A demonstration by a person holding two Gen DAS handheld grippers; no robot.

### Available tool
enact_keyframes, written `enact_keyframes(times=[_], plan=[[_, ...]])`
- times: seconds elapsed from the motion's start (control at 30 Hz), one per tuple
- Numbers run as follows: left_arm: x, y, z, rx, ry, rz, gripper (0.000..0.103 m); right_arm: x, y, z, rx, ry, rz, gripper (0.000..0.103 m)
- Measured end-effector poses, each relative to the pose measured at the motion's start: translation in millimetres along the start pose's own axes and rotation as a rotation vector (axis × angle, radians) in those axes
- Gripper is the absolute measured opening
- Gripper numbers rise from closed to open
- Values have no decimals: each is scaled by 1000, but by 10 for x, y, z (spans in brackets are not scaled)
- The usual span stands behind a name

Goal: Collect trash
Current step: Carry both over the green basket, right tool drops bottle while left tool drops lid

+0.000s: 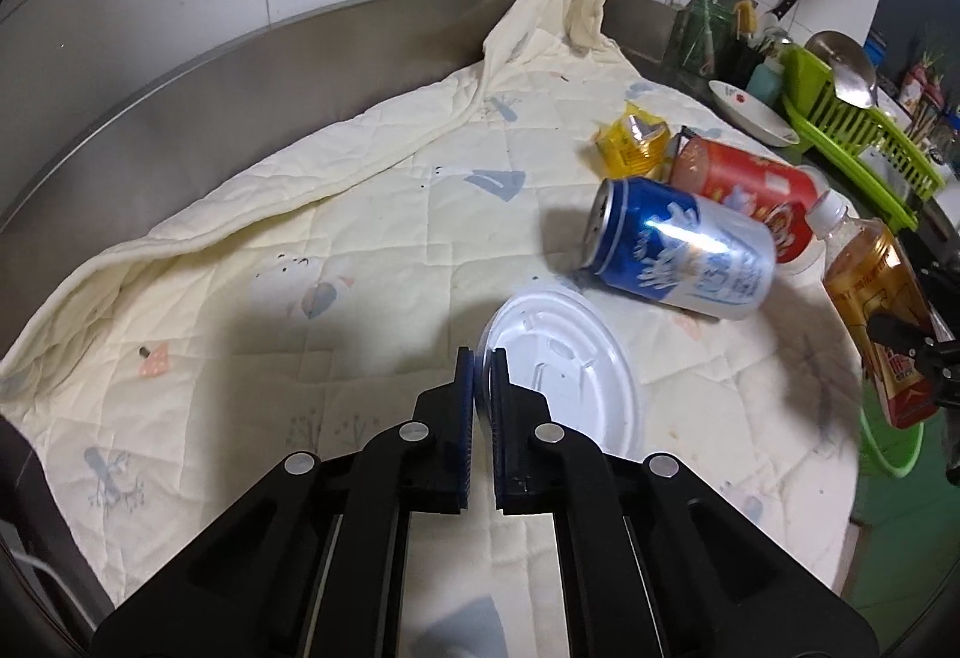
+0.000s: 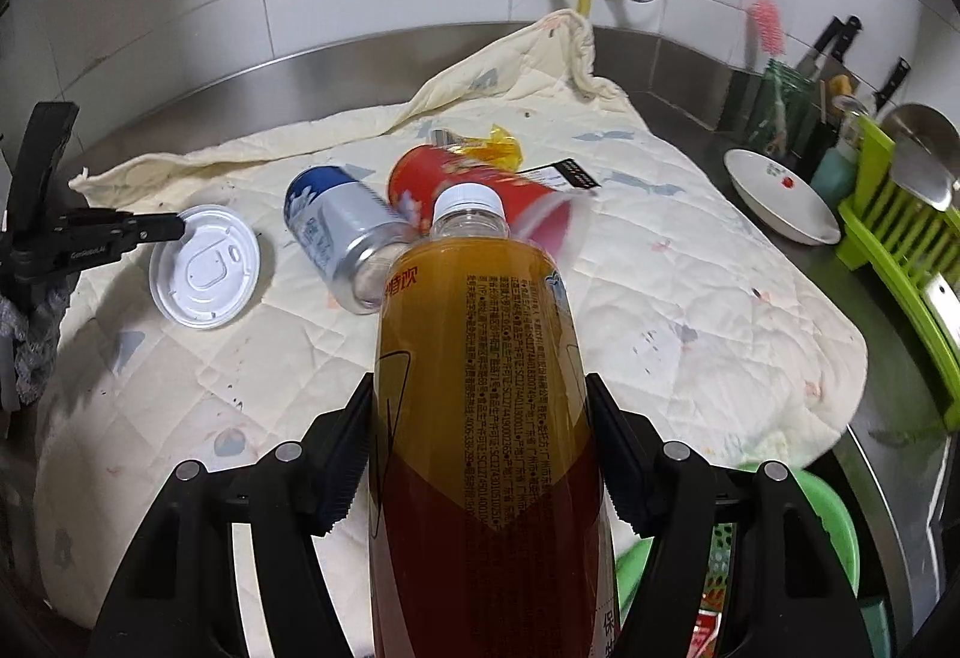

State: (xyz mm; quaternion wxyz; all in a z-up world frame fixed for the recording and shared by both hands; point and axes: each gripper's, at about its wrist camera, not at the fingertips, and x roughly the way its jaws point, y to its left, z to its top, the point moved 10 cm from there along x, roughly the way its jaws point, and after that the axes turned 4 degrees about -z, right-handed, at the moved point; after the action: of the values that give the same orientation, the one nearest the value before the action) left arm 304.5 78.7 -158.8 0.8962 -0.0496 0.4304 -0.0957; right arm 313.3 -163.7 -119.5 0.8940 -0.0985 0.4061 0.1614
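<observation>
Between the right gripper's (image 2: 480,454) pads: amber drink bottle (image 2: 480,358), clamped mid-body, cap forward, probably to steady its weight. Left gripper (image 1: 483,376) pinched on white plastic lid's (image 1: 564,358) rim, the only graspable edge. Blue can (image 1: 678,250), red tube (image 1: 744,184), yellow wrapper (image 1: 630,141) remain on quilted cloth (image 1: 300,250).
</observation>
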Motion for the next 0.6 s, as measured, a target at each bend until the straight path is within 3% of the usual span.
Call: enact_keyframes(times=[0.6], plan=[[-522, -611, -166, 87, -51, -85, 3, -402, -1035, -679, 190, -12, -141, 64]])
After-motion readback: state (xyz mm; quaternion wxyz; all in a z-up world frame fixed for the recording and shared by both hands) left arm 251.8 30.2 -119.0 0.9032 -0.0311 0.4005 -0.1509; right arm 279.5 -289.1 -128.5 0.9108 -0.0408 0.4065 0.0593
